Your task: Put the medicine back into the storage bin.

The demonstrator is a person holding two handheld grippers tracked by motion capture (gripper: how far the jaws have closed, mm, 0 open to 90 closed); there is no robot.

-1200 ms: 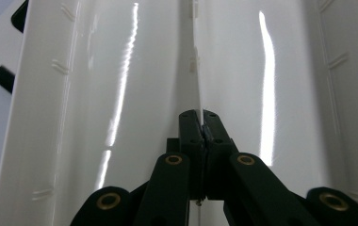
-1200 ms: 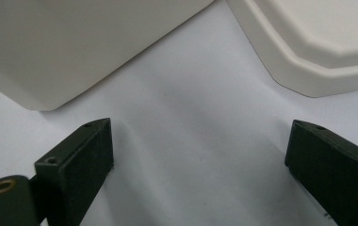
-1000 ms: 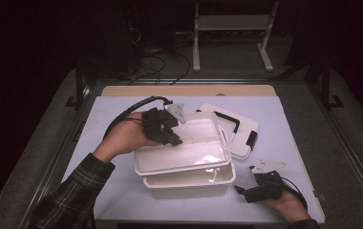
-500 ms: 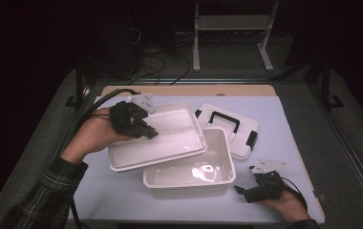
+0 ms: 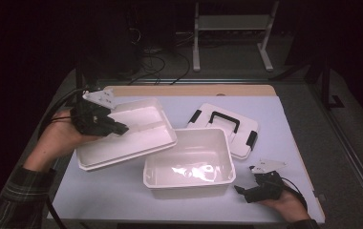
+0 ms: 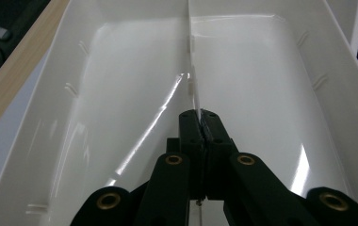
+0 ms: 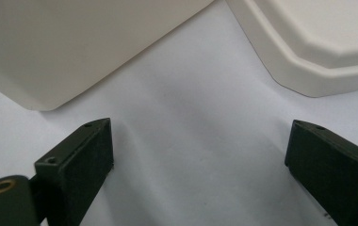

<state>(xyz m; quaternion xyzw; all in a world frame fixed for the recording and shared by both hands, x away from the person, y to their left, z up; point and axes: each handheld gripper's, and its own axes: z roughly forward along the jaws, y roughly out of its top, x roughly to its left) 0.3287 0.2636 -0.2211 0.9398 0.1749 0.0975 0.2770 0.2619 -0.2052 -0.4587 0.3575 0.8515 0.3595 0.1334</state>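
1. The left gripper [image 5: 115,128] has its jaws pinched tight on the thin centre divider [image 6: 192,70] of a white tray [image 5: 127,138], holding it tilted.
2. The tray hangs over the left part of the surface [image 5: 112,195]; its right corner overlaps the rim of the white box [image 5: 189,164], which sits open in the middle.
3. The lid [image 5: 227,129] lies flat just behind the box's right corner.
4. The right gripper [image 5: 244,190] rests near the front right edge, jaws spread wide on nothing, the box corner [image 7: 50,56] and lid edge [image 7: 309,70] ahead with bare surface between.
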